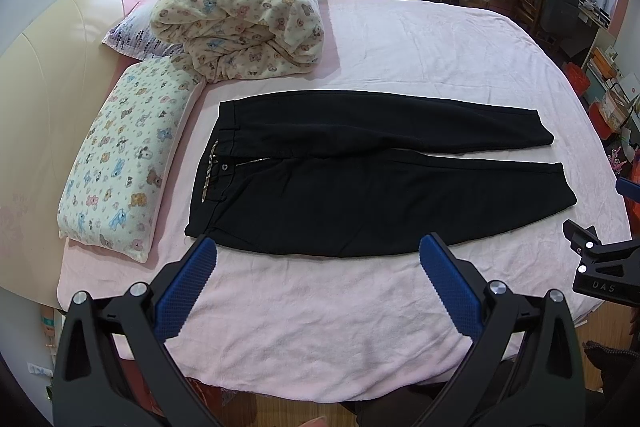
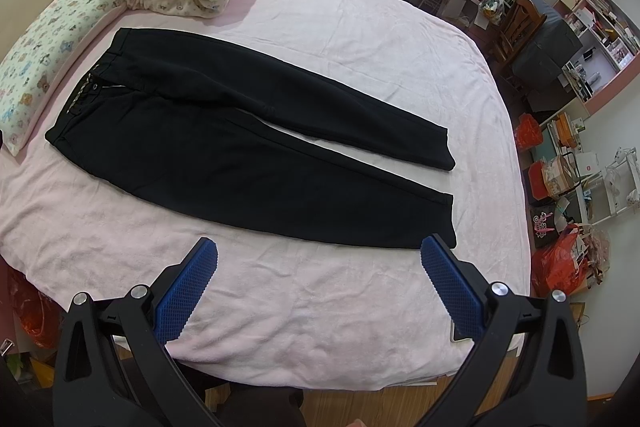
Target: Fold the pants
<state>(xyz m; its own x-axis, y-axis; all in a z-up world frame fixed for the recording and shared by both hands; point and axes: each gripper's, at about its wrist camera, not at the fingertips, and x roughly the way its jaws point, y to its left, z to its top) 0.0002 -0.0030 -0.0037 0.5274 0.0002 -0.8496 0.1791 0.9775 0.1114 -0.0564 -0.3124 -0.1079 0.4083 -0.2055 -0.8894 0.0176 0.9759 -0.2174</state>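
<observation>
I see a bed (image 1: 360,39) covered with a pale pink fleecy sheet, slightly creased toward its near edge. Black pants (image 1: 360,195) lie flat on it, spread out full length, waistband toward the headboard end and both legs side by side with a narrow gap between the cuffs. Just beside the waistband rests a bear-print pillow (image 1: 120,163). Behind that pillow sits a rolled quilt (image 1: 240,11) in the same print, touching it, with a second, purple-patterned pillow (image 1: 128,35) tucked beside it
</observation>
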